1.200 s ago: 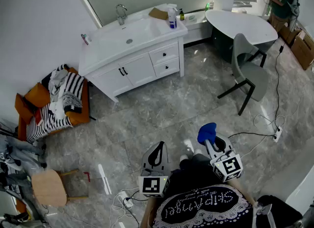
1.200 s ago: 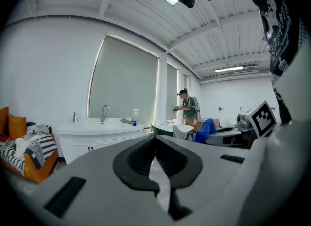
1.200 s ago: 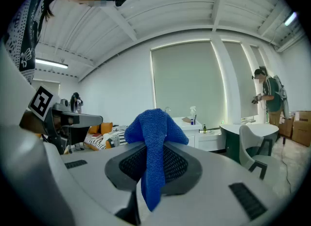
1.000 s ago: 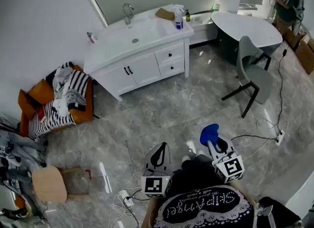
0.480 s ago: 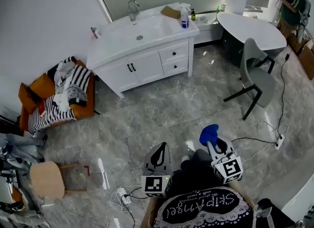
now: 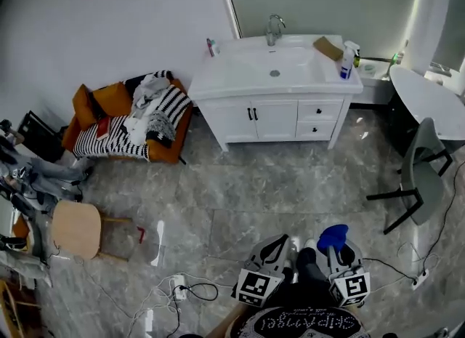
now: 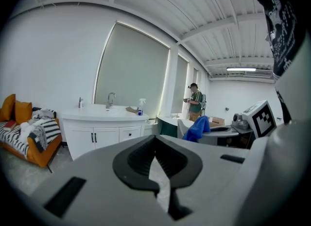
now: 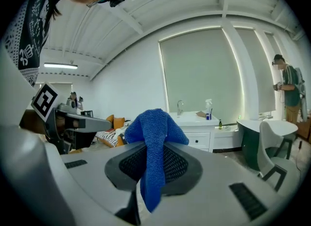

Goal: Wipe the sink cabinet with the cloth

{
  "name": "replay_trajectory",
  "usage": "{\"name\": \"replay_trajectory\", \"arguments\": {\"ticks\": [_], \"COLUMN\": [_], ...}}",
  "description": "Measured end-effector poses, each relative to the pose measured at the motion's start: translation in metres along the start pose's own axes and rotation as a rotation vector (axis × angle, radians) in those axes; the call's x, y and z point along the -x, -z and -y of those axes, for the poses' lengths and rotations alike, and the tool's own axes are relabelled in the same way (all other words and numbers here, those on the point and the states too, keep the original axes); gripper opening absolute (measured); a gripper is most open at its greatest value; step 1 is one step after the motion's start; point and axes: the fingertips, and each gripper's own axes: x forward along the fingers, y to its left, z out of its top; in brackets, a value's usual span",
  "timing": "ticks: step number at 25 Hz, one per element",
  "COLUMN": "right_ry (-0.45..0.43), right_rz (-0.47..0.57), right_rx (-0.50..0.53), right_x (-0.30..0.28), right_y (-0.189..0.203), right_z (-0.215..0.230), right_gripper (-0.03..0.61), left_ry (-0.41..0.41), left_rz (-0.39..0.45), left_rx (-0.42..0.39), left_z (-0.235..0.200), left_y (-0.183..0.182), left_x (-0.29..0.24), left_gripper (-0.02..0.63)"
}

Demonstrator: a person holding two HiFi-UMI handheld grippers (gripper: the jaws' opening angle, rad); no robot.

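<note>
The right gripper has its jaws pressed onto a blue cloth. The cloth stands up between the jaws, and one end hangs down in front of them. The left gripper is pressed together at the tips and holds nothing; through the narrow slit under the tips only the floor shows. In the head view both grippers are low at the bottom edge, near the person's body, side by side over the grey stone floor.

The white sink cabinet stands against the far wall, well apart from both grippers. Its doors and drawers are closed. On its top there is a faucet behind the basin, and a spray bottle stands at the right end.

To the left of the cabinet is an orange sofa with a heap of clothes on it. A round wooden stool stands nearer, at the left. To the right of the cabinet are a white table and a grey chair. In the right gripper view another person stands far away, beyond the table.
</note>
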Motion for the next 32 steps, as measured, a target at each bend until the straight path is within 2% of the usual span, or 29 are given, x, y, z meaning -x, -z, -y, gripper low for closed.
{"name": "replay_trajectory", "arguments": {"ticks": [5,11,24,28,32], "right_ry": [-0.061,-0.068,-0.008,0.019,0.041], "right_rz": [-0.01,0.017,0.033,0.024,0.017], "right_rx": [0.023,0.05,0.028,0.024,0.02], "right_x": [-0.032,-0.063,-0.066,-0.063,-0.059], "right_y": [-0.017,-0.039,-0.041,-0.034,-0.033], "right_z": [0.016,0.057,0.148,0.169,0.177], "right_gripper": [0.061,0.061,0.061,0.061,0.061], "left_ry": [-0.06,-0.086,-0.066,-0.057,-0.02], "left_rz": [0.042,0.08,0.085,0.105,0.086], "left_rx": [0.026,0.018,-0.008,-0.007,-0.013], "left_z": [-0.022,-0.034,-0.008,0.003,0.01], "left_y": [-0.019,-0.039,-0.069,-0.074,-0.072], "left_x": [-0.018,-0.057,-0.141,-0.16,-0.169], "left_gripper": [0.005,0.005,0.003,0.005,0.005]}}
